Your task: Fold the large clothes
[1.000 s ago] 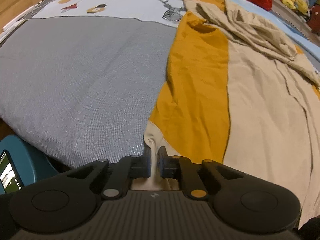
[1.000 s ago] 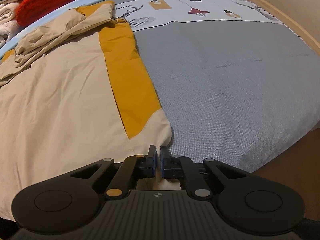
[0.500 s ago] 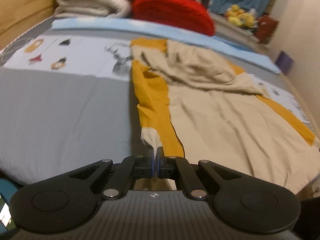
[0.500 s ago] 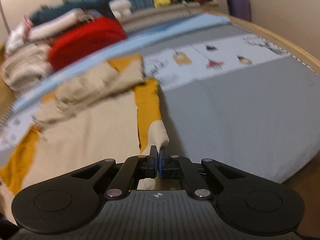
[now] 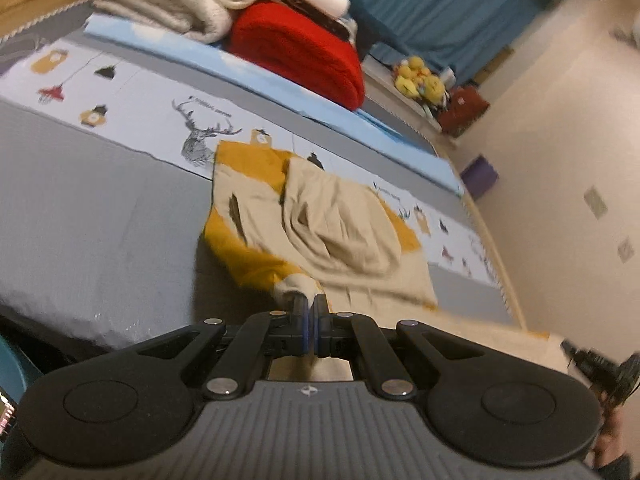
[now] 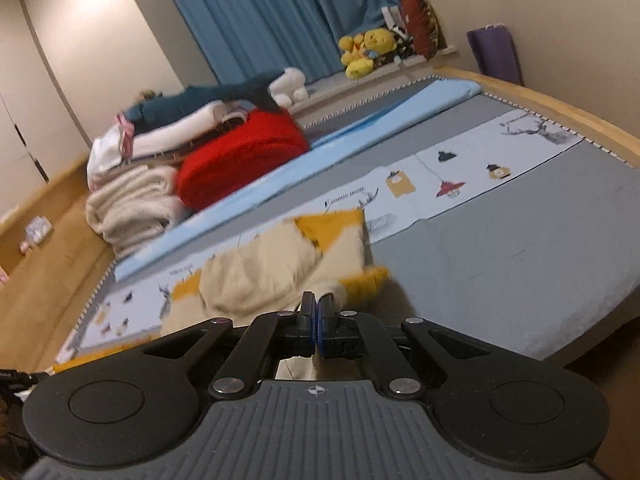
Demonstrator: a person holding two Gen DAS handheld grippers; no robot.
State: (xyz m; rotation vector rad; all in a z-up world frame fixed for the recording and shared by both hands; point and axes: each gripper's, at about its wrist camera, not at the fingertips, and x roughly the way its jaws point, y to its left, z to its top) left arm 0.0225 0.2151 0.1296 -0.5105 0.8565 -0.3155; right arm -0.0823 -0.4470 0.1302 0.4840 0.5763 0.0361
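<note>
- Above the grey bed [image 5: 100, 216], the left gripper [image 5: 309, 307] has its fingers clamped on a corner of the beige-and-mustard garment [image 5: 340, 216].
- The right gripper [image 6: 317, 309] pinches the opposite corner likewise.

A bed [image 5: 100, 240] fills the left wrist view, with a garment [image 5: 332, 216] spread on it at centre. Behind the garment, at eleven o'clock, folded blankets [image 5: 224, 12] are stacked at the bed's far edge. Soft toys [image 5: 420, 80] sit on a ledge beyond, at one o'clock. The garment's near edge reaches the left gripper [image 5: 309, 304] at six o'clock.
</note>
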